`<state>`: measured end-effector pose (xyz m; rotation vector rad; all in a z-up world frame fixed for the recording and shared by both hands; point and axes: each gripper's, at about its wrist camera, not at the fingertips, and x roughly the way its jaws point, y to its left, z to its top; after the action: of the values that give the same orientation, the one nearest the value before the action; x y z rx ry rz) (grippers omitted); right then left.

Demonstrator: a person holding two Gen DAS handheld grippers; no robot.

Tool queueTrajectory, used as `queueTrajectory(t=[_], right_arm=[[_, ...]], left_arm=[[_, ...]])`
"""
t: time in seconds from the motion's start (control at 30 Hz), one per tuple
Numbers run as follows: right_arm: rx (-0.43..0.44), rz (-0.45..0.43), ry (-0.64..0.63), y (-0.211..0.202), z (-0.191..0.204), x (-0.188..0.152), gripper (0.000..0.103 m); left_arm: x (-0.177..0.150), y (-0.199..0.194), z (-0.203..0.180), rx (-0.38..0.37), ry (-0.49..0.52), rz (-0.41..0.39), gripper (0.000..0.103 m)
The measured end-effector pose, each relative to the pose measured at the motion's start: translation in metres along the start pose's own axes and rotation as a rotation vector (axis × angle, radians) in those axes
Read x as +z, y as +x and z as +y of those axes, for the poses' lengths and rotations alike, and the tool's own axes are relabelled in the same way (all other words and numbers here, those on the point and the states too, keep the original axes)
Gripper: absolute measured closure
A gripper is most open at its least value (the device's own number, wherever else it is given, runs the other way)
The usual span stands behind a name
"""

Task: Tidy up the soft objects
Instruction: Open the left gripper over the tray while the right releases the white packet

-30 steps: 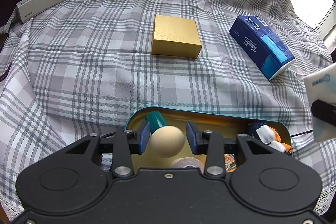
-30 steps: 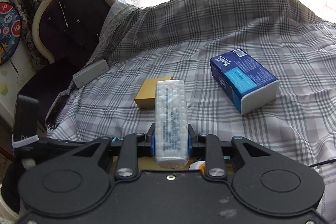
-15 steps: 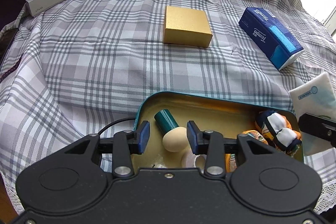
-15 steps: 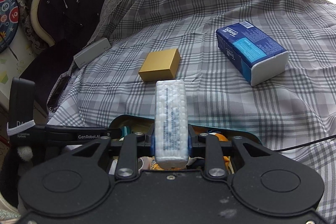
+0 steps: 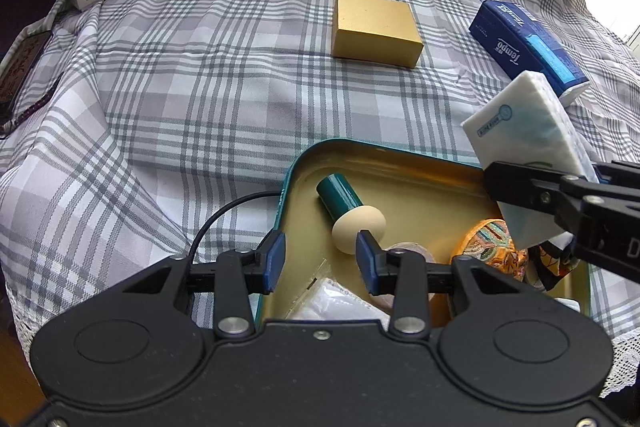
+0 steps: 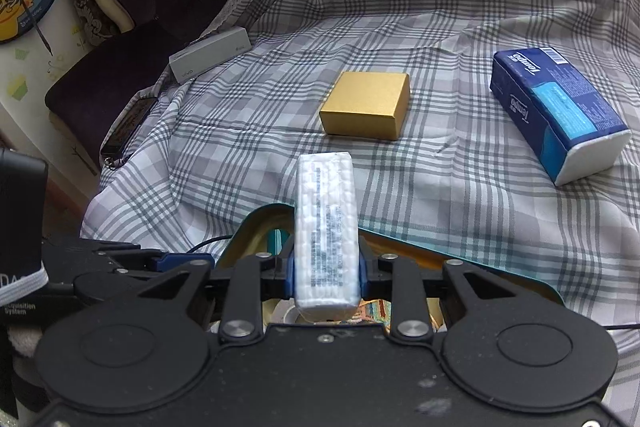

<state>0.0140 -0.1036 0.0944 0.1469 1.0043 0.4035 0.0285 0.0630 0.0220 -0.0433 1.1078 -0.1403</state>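
On the left, our left gripper (image 5: 320,261) has let go of the cream-headed makeup sponge with the teal handle (image 5: 351,213). The sponge now lies in the teal oval tin with the gold interior (image 5: 432,187), and the jaws stand spread and empty just short of it. That piece looks placed.

To the right, our right gripper (image 6: 326,275) has come over the tin since a second ago, pinching the white pocket tissue pack (image 6: 326,223); its jaws have just eased slightly, yet the pads still press the pack. We judge release into the tin comes next.
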Motion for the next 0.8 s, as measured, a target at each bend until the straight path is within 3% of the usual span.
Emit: queueTrajectory(t=[0.17,0.8], right_arm=[[0.0,0.007,-0.008,0.009,0.002,0.005,0.067],[-0.092,-0.003,0.011,-0.011,-0.014,-0.009,0.067]], left_arm=[[-0.001,0.001,0.005,0.0,-0.014,0.004,0.063],[-0.002,-0.016,-0.005,0.015,0.011,-0.037,0.063]])
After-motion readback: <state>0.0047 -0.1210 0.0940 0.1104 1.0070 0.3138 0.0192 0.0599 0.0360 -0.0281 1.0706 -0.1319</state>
